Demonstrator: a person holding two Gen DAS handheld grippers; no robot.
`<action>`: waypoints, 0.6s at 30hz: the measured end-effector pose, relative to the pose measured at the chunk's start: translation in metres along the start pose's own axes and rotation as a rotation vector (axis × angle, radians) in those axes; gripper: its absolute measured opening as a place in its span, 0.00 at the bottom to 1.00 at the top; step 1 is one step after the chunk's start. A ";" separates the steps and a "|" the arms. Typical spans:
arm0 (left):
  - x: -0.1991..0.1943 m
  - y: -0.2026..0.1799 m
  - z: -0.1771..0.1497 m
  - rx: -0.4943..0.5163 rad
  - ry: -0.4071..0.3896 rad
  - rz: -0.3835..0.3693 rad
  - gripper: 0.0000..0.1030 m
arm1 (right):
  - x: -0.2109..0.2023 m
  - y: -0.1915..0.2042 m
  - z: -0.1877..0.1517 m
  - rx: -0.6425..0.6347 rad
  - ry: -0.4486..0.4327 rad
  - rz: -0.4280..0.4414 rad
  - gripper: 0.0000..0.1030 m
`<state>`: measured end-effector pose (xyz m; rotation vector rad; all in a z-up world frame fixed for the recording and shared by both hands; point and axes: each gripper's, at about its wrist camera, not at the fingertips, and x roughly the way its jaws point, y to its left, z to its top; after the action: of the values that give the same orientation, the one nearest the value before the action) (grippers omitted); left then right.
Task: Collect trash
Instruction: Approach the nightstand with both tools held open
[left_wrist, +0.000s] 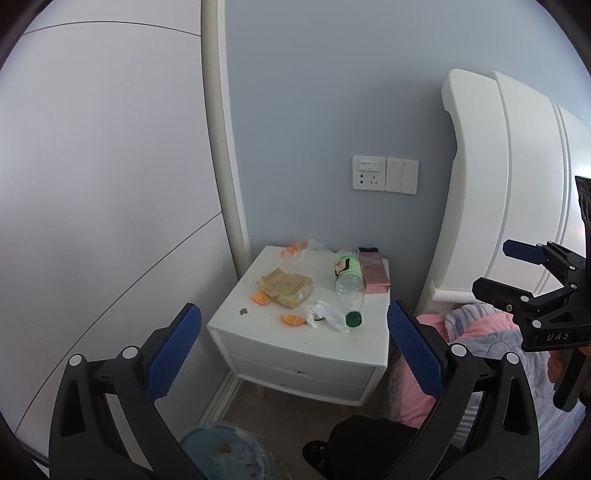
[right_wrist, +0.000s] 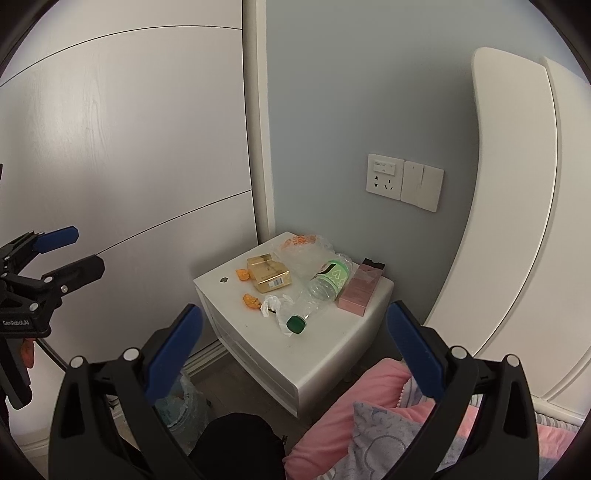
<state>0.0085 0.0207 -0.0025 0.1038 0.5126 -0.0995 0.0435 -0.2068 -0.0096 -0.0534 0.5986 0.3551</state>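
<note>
A white nightstand (left_wrist: 258, 332) (right_wrist: 332, 354) carries the trash. On it lie a clear plastic bottle (left_wrist: 349, 284) (right_wrist: 325, 284) with a green cap, a gold box (left_wrist: 286, 290) (right_wrist: 269, 275), a pink box (left_wrist: 373, 275) (right_wrist: 360, 291), orange peels (left_wrist: 293, 319) (right_wrist: 252, 301), a crumpled wrapper (left_wrist: 327, 314) (right_wrist: 271, 305) and a clear bag (left_wrist: 300, 252) (right_wrist: 303, 249) at the back. My left gripper (left_wrist: 294, 321) (right_wrist: 88, 248) hangs open in front of the nightstand, holding nothing. To its right, my right gripper (right_wrist: 294, 319) (left_wrist: 491, 267) is also open and holds nothing.
A bag-lined bin (left_wrist: 225, 450) (right_wrist: 181, 402) stands on the floor, left of the nightstand's front. A bed with a pink blanket (left_wrist: 480, 332) (right_wrist: 332, 413) and white headboard (left_wrist: 498, 184) is on the right. White wardrobe doors (left_wrist: 110, 184) fill the left. A wall socket (left_wrist: 368, 172) sits above.
</note>
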 end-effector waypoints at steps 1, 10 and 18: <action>0.000 0.001 0.000 -0.002 -0.001 -0.004 0.95 | -0.001 0.000 0.000 0.000 -0.001 0.001 0.94; -0.005 0.001 -0.001 -0.006 -0.010 0.003 0.95 | -0.004 0.005 0.000 -0.008 -0.010 0.008 0.94; -0.004 0.001 -0.002 -0.016 -0.003 0.016 0.95 | -0.002 0.005 -0.003 0.004 0.002 0.005 0.94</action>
<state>0.0042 0.0221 -0.0017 0.0921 0.5093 -0.0801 0.0385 -0.2031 -0.0102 -0.0485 0.6014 0.3591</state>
